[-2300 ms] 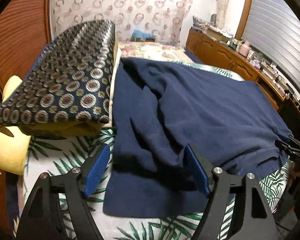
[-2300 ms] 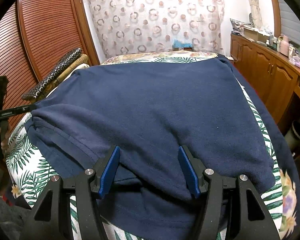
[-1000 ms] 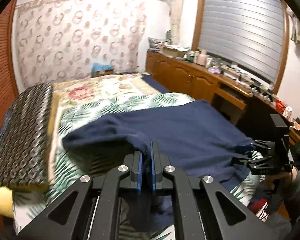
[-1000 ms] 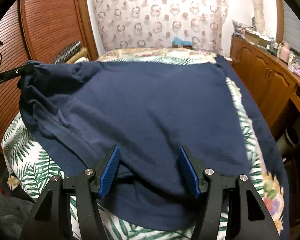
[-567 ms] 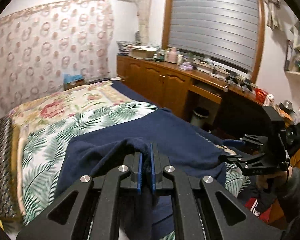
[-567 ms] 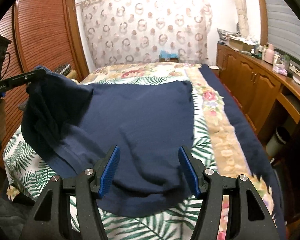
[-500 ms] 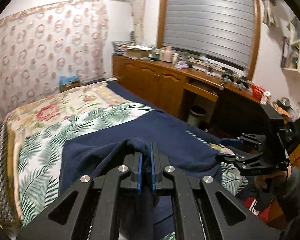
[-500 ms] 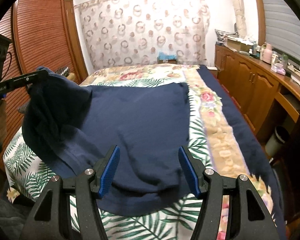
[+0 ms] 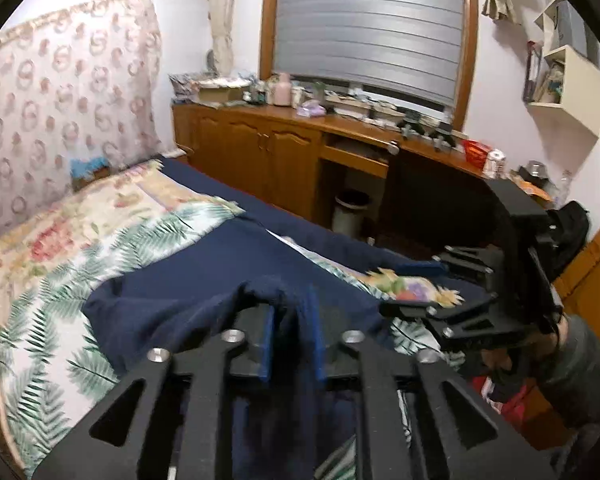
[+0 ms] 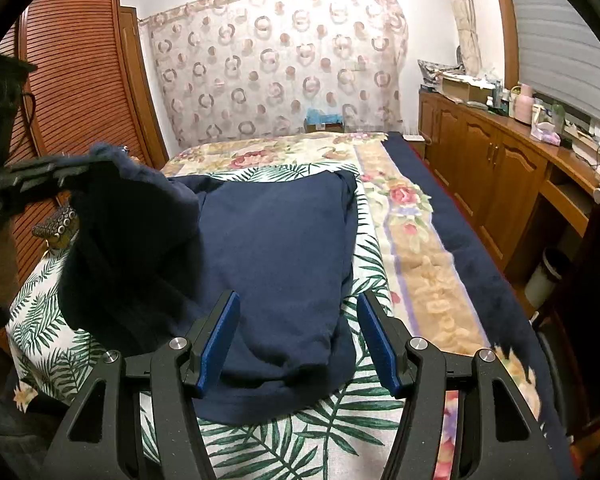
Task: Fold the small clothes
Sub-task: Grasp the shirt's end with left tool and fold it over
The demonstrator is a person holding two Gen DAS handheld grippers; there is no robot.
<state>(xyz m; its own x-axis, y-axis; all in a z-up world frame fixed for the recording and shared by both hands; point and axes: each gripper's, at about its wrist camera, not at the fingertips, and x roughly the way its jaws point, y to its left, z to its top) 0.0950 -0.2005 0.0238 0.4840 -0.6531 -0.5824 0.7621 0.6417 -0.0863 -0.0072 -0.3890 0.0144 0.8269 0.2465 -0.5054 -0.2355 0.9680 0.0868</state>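
On the bed [image 10: 284, 436], navy garment [image 10: 276, 264] spread flat, one edge lifted. Left hand-held gripper [image 9: 290, 344] opening, fold of cloth between the pads. Right hand-held gripper [image 10: 298, 344] spread apart, empty, over the near hem.

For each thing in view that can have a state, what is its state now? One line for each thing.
Shirt: flat on the bed, left side lifted and partly folded over.
Left claw: opening, shirt fabric between its pads.
Right claw: open, empty, above the shirt's near edge.
Blind: down.
Cabinet doors: shut.
Bin: upright on the floor.
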